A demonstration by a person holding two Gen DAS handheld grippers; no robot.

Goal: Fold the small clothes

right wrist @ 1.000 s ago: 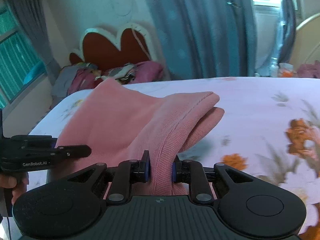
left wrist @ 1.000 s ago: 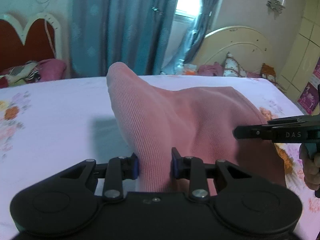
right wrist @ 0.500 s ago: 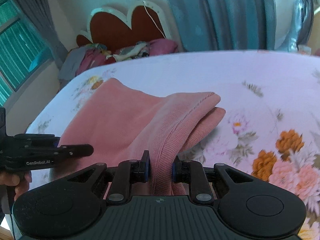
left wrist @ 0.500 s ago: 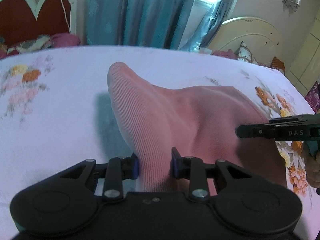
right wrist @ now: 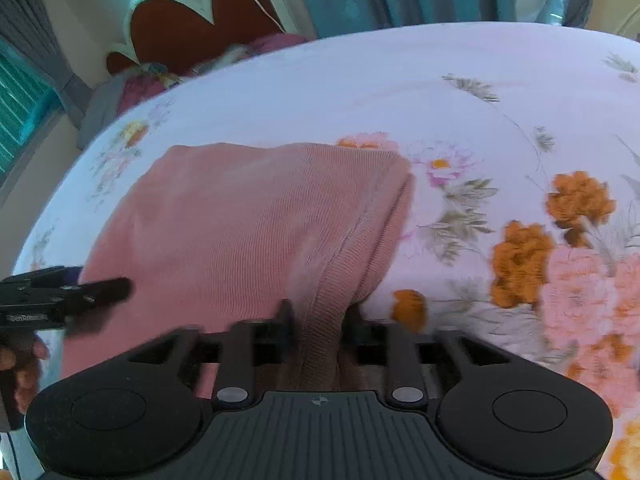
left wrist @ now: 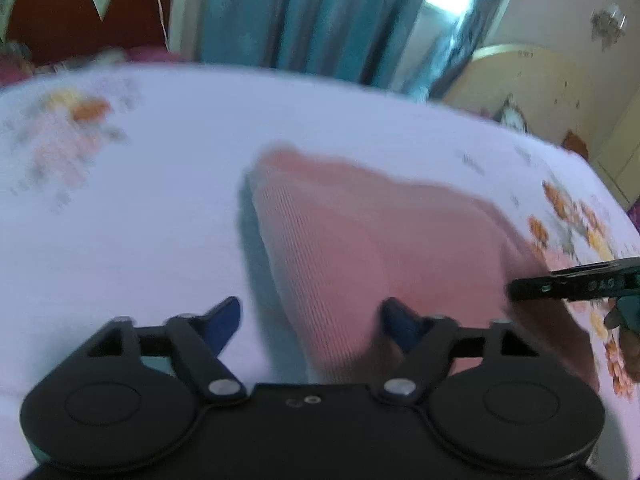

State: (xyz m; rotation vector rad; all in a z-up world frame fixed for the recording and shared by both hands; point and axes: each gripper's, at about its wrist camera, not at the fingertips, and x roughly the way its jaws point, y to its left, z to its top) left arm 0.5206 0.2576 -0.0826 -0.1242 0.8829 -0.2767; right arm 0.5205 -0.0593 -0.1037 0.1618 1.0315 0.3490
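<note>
A pink ribbed knit garment [left wrist: 360, 248] lies folded on the floral bed sheet [left wrist: 140, 208]. My left gripper [left wrist: 310, 316] is open, its blue-padded fingers spread wide on either side of the garment's near edge. My right gripper [right wrist: 318, 320] is shut on the garment's hemmed edge [right wrist: 324, 320], low over the sheet [right wrist: 460, 92]. The garment [right wrist: 240, 220] spreads flat to the left in the right wrist view. Each gripper shows in the other's view: the right one [left wrist: 576, 280], the left one [right wrist: 64, 296].
A red heart-shaped headboard [right wrist: 200, 16] with piled bedding stands at the bed's far end. Blue curtains [left wrist: 320, 12] hang behind. A cream headboard [left wrist: 528, 88] and pillows are at the far right.
My left gripper has opened and let go of the garment. Both grippers have come down toward the bed and the garment now lies flatter on the sheet.
</note>
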